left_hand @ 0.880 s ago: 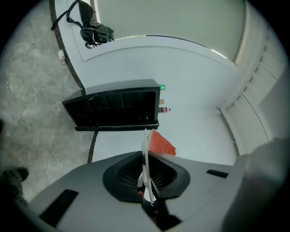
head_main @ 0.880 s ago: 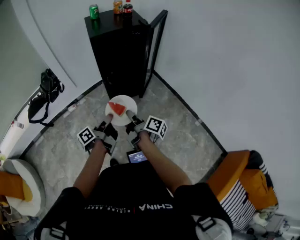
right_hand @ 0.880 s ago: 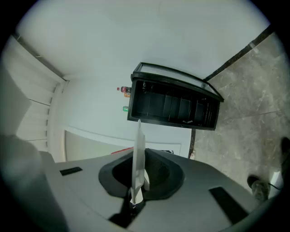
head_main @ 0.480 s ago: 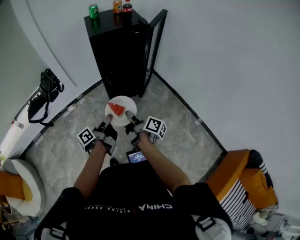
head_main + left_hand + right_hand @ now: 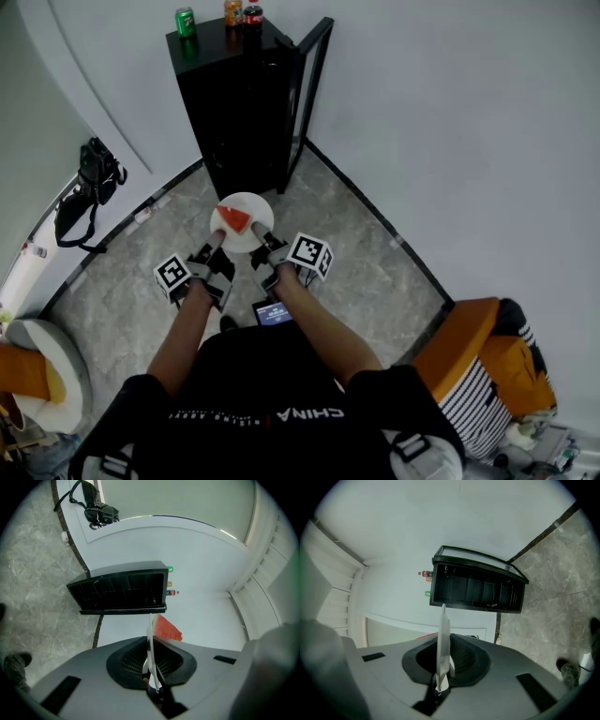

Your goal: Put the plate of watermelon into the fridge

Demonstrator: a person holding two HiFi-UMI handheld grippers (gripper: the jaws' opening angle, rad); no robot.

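Observation:
A white plate [image 5: 246,217] carrying a red watermelon wedge [image 5: 234,218] hangs level in front of me, over the grey marble floor. My left gripper [image 5: 217,241] is shut on its near-left rim and my right gripper [image 5: 258,230] is shut on its near-right rim. In the left gripper view the plate [image 5: 151,651] stands edge-on between the jaws with the watermelon [image 5: 166,629] beyond them. The right gripper view shows the plate [image 5: 442,644] edge-on too. The black fridge [image 5: 239,103] stands ahead in the corner, its door [image 5: 309,94] swung open to the right; its dark shelved inside [image 5: 123,591] shows.
A green can [image 5: 186,21] and two bottles [image 5: 243,13] stand on the fridge's top. A black bag [image 5: 84,192] lies by the left wall. An orange chair [image 5: 487,366] is at the right, another seat [image 5: 33,361] at the lower left. A small screen [image 5: 273,313] hangs at my waist.

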